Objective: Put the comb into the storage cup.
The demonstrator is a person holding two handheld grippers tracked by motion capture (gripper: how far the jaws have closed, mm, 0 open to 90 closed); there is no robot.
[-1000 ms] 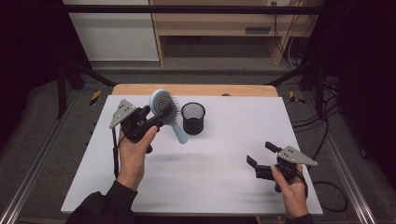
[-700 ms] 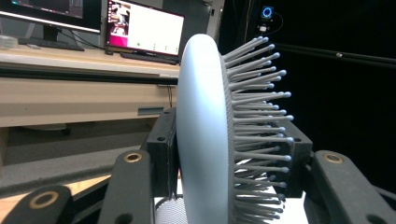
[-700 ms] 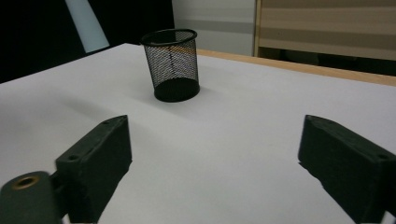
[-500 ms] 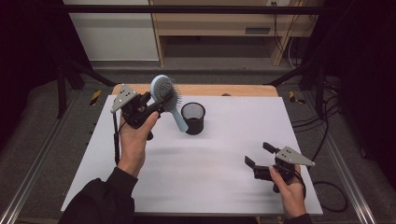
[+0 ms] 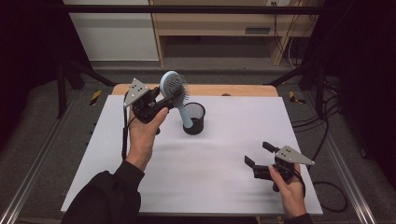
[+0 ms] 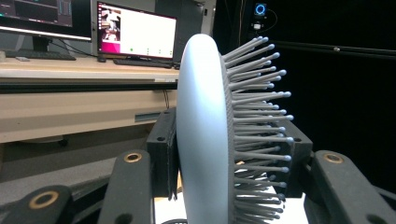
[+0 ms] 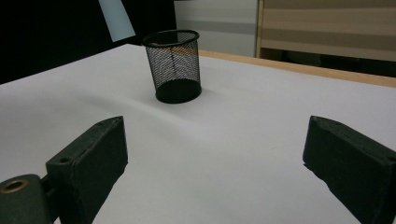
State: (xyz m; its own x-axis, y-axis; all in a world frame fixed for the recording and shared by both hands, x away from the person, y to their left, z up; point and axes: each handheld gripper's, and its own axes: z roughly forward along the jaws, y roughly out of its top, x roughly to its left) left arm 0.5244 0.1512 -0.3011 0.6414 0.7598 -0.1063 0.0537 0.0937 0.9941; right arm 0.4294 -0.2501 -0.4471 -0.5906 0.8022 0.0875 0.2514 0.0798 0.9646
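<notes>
Left gripper (image 5: 161, 103), clamped on the light-blue hairbrush (image 5: 175, 88), has carried it up and toward the black mesh cup (image 5: 194, 119), so the handle tip now hangs at the cup's rim.

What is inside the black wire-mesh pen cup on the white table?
The black wire-mesh pen cup looks empty: light passes through its mesh walls and nothing stands in it. In the high view the pale blue hairbrush, clamped in the left hand-held gripper, covers part of its rim.
</notes>
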